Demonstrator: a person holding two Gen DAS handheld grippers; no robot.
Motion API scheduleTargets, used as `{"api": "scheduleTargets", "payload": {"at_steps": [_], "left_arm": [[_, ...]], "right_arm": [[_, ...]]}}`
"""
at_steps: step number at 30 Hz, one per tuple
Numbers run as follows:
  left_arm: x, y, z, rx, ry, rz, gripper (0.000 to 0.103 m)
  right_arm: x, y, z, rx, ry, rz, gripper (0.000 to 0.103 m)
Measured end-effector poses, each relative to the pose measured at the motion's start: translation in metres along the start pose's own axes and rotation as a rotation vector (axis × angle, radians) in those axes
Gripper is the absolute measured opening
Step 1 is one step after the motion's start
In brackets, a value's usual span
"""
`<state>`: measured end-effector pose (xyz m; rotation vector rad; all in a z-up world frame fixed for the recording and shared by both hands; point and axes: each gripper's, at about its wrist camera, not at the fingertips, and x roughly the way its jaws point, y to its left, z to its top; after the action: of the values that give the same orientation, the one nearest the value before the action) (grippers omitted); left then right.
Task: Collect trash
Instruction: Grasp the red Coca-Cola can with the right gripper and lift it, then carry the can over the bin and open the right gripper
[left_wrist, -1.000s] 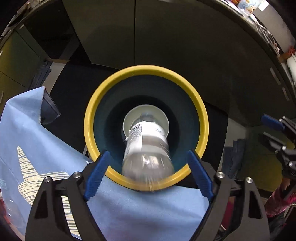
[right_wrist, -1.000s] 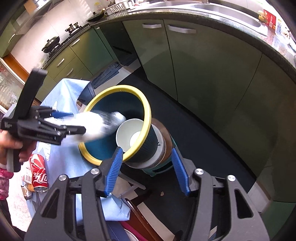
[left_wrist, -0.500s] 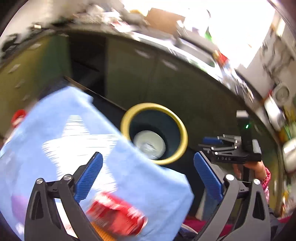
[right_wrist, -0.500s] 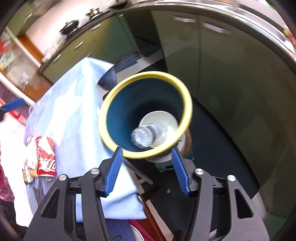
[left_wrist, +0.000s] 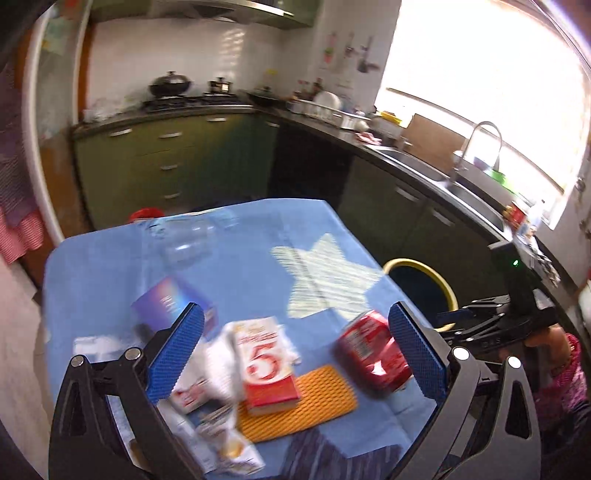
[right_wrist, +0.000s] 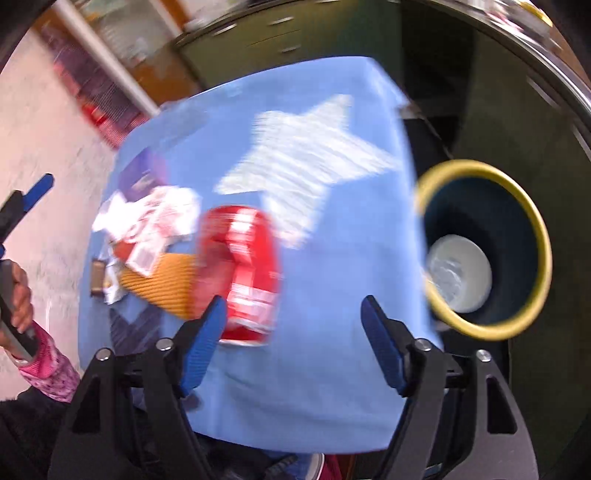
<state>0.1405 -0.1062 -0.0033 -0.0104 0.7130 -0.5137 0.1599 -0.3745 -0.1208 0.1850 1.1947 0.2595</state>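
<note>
A crushed red soda can (left_wrist: 373, 350) lies on the blue tablecloth (left_wrist: 236, 266), also in the right wrist view (right_wrist: 240, 269). Beside it lie a red-and-white carton marked 5 (left_wrist: 264, 365), crumpled white wrappers (left_wrist: 207, 398), an orange mesh mat (left_wrist: 303, 398), a purple box (left_wrist: 170, 302) and a clear plastic bottle (left_wrist: 188, 236). The yellow-rimmed bin (right_wrist: 487, 247) stands off the table's right edge and holds a white cup and a clear bottle (right_wrist: 458, 269). My left gripper (left_wrist: 295, 354) is open and empty above the litter. My right gripper (right_wrist: 291, 343) is open and empty, just right of the can.
Green kitchen cabinets (left_wrist: 166, 162) and a dark counter with a sink and tap (left_wrist: 476, 155) run behind the table. A stove with pots (left_wrist: 184, 92) is at the back. The bin also shows in the left wrist view (left_wrist: 424, 280), right of the table.
The clear bottle has dropped from my left gripper into the bin. Both grippers have swung away from the bin to over the table's litter; both views are motion-blurred.
</note>
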Motion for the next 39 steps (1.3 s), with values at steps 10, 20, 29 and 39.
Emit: {"api": "scheduleTargets", "payload": {"at_steps": [10, 20, 29, 39], "left_arm": [[-0.020, 0.059, -0.048, -0.088, -0.038, 0.164, 0.098], [-0.010, 0.048, -0.047, -0.074, -0.023, 0.130, 0.098], [-0.006, 0.034, -0.045, -0.045, -0.018, 0.128, 0.098], [-0.004, 0.015, -0.042, 0.006, -0.013, 0.120, 0.098]], "right_arm": [[0.068, 0.057, 0.025, -0.091, 0.155, -0.129, 0.078], [0.097, 0.065, 0.029, -0.110, 0.211, -0.204, 0.072], [0.081, 0.048, 0.017, -0.108, 0.154, -0.197, 0.070], [0.006, -0.028, 0.026, 0.064, -0.009, -0.196, 0.070]]}}
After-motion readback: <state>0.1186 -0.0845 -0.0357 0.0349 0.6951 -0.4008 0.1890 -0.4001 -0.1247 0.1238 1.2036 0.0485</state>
